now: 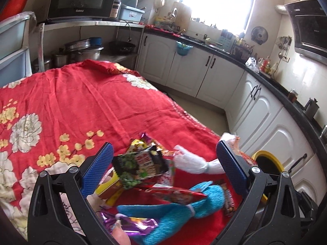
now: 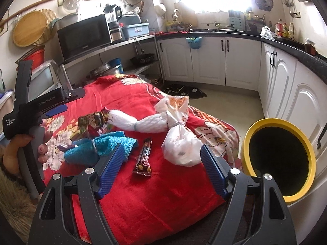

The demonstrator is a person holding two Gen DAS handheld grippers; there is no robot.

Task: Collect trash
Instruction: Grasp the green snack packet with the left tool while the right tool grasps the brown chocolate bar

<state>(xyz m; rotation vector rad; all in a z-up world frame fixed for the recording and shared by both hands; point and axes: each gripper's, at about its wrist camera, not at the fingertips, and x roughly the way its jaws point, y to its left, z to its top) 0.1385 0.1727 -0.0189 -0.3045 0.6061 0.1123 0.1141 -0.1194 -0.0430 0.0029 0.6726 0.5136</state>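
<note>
Snack wrappers lie piled on the red flowered cloth (image 1: 85,98): a dark green-and-black packet (image 1: 141,166), a red packet (image 1: 177,196) and a purple wrapper (image 1: 130,224). My left gripper (image 1: 165,167) is open just above this pile, jaws wide on either side of it. A rolled blue towel (image 1: 184,208) and a rolled white towel (image 1: 194,164) lie among them. In the right wrist view my right gripper (image 2: 161,163) is open above a chocolate bar wrapper (image 2: 144,159). A tied white plastic bag (image 2: 179,140) lies to its right. The yellow bin (image 2: 280,163) stands at the cloth's right edge.
The left gripper body (image 2: 34,106) and the hand holding it show at the left of the right wrist view. White cabinets (image 2: 210,59) with a black counter run along the back and right. A microwave (image 2: 83,36) sits on a steel shelf behind the table.
</note>
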